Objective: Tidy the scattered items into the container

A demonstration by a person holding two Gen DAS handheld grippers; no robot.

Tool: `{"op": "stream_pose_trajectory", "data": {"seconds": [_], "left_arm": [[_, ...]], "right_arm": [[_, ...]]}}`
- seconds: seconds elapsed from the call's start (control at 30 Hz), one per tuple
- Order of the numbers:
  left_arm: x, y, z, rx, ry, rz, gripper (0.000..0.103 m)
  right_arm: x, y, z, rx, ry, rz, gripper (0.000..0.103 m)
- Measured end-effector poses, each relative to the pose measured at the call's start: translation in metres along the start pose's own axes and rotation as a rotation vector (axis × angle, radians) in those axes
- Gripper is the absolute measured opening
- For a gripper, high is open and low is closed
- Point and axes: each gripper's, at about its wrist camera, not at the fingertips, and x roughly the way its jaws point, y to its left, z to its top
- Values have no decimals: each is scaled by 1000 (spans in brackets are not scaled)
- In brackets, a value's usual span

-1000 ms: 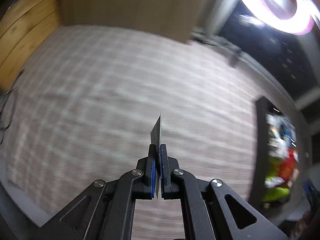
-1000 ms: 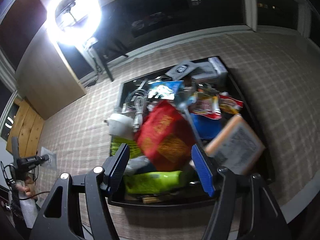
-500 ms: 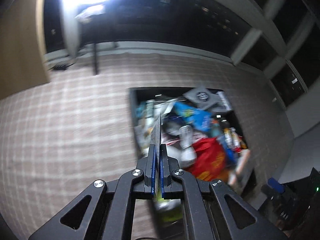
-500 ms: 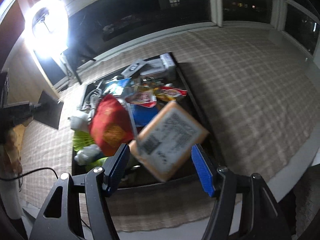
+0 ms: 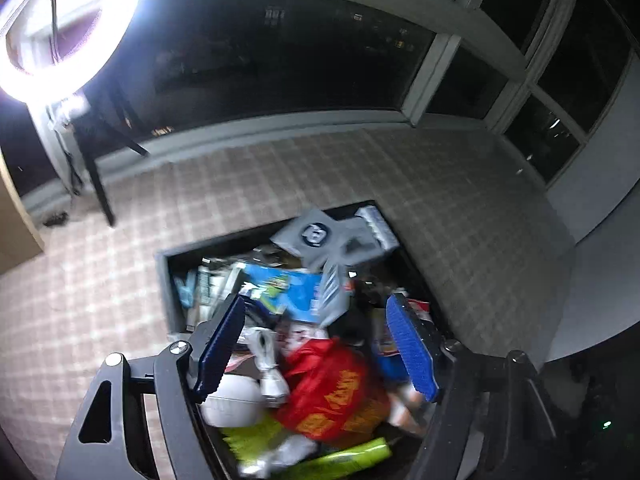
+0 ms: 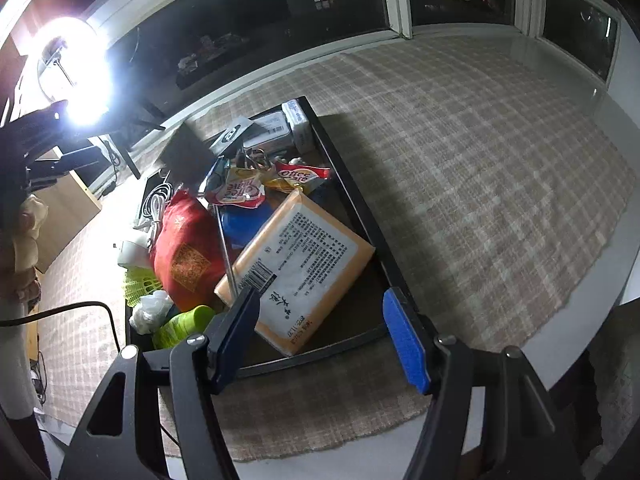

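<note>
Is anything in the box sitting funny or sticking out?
Yes. The orange packet lies tilted, propped on the pile inside the black tray. A thin grey card seems caught mid-fall between the open left claw fingers.

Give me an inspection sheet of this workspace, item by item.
Surface: plaid mat over a pale table.
Job's things: black tray piled with an orange packet, red pouch, coffee sachets, grey boxes, green items; a thin grey card blurred above the pile.
Clutter: nothing seen on the mat outside the tray.
Grippers: left gripper open above the tray; right gripper open at the tray's near edge.
Cables: white coiled cable in the tray; black cable across the mat.
Surroundings: ring light, dark windows.
</note>
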Motion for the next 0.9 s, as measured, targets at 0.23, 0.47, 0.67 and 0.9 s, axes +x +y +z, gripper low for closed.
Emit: {"op": "stream_pose_trajectory", "data": {"seconds": [0.23,0.47,0.67,0.9], "left_arm": [[-21,44,-22,-33,-6,73,70],[-52,101,-59,-76,-15,156,70],[-86,146,-95,-111,-31,226,71],[-128,206,-139,-183,-35,280,72]], "right_arm": [[4,23,4,-34,5,9,63],[7,70,3,-92,7,36,63],[7,129,-10,-163,11,63,63],[1,206,-34,-249,9,99,63]]}}
